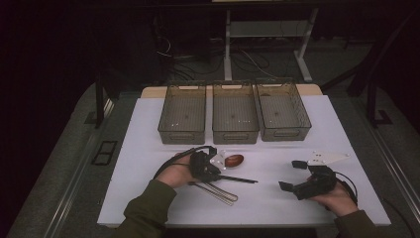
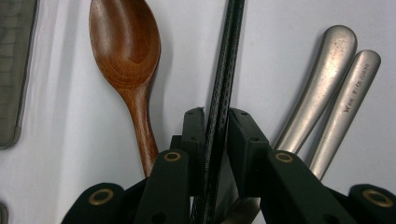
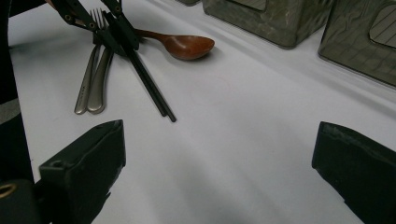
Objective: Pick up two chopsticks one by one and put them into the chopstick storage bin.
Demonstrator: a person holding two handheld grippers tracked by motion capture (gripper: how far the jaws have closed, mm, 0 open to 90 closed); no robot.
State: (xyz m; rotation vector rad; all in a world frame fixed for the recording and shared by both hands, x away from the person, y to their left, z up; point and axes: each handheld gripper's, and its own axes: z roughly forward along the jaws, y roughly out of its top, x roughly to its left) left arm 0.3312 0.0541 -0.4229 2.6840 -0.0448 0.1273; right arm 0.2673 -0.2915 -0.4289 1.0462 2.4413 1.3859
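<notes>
At the moment of inspection the left gripper [image 2: 215, 126] had its jaws set on either side of the black chopsticks [image 2: 223, 79], which lay on the white table [image 1: 277, 198] between the wooden spoon [image 2: 128, 60] and two metal handles [image 2: 327, 88]; the pads looked to be touching them, with no lift begun. The right gripper [image 3: 219, 154] hung wide open and empty, well apart. All three grey bins [image 1: 235, 121] appeared empty, so by my judgement the sorting was barely begun, with every utensil left to move.
</notes>
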